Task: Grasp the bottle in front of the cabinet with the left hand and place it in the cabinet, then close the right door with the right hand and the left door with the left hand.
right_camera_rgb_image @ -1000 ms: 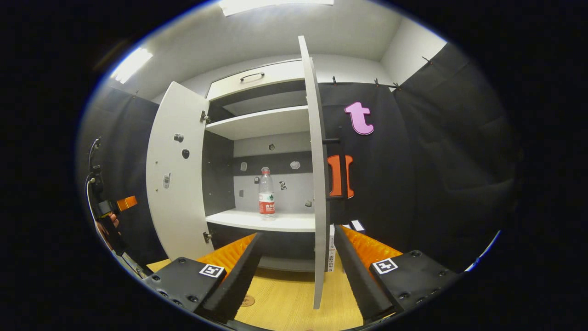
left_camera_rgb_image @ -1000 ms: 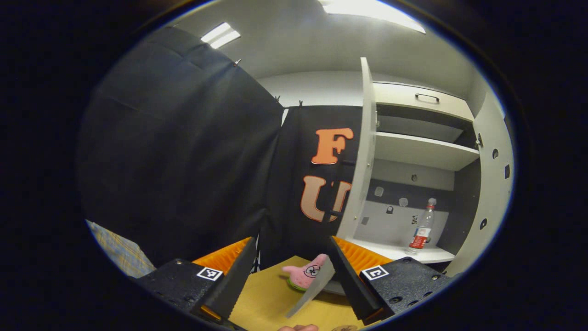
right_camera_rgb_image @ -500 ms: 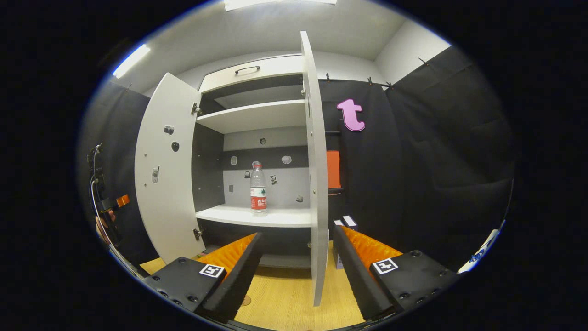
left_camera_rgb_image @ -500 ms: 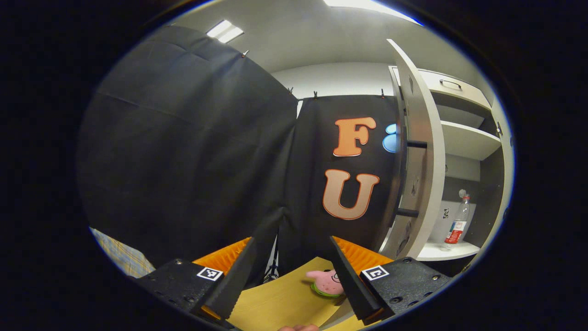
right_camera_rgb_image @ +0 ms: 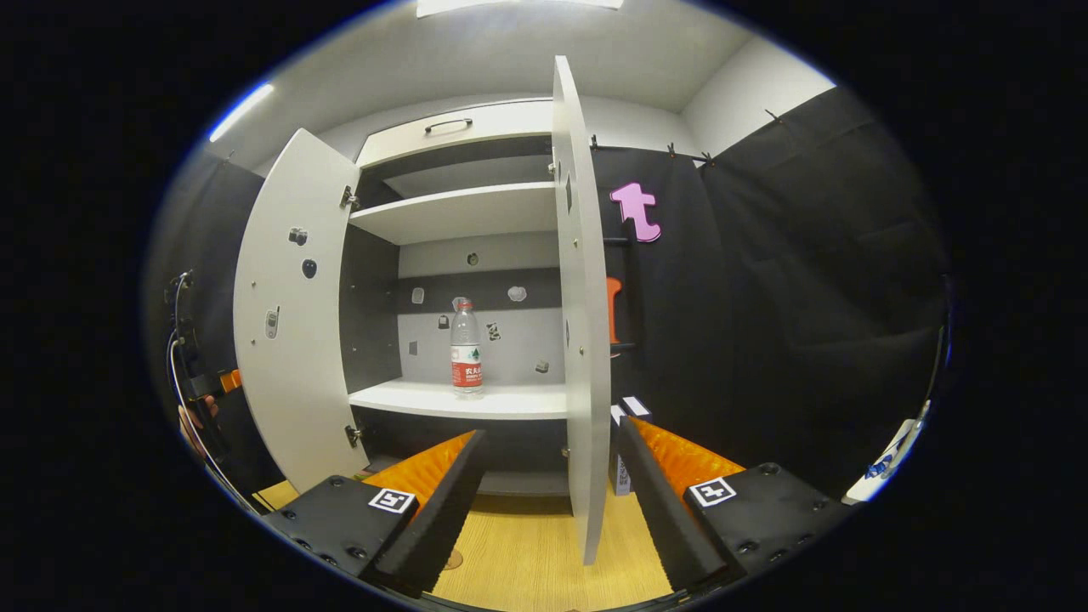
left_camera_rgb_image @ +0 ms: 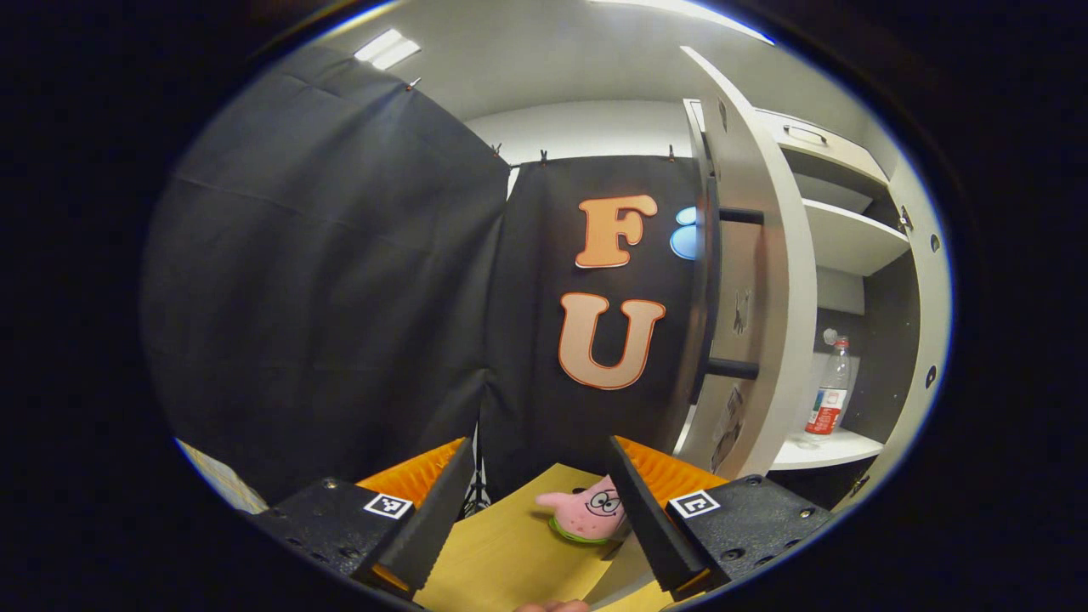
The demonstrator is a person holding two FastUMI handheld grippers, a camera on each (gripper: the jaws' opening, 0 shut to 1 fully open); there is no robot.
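Observation:
The clear bottle with a red label stands upright on the cabinet's lower shelf; in the left gripper view the bottle shows past the left door. Both doors are open. My right gripper is open and faces the right door edge-on, whose lower edge lies between my fingers in the view. My left gripper is open and empty, outside the left door beside its black handle. In the right gripper view, the left door stands wide and the left gripper shows beyond it.
A pink star plush lies on the wooden table just ahead of my left fingers. Small boxes sit on the table behind the right door. An upper shelf and a drawer top the cabinet.
The left gripper has swung from inside the left door to its outer, handle side. The right gripper has drifted slightly, and the right door's edge stays between its fingers. The bottle has not moved.

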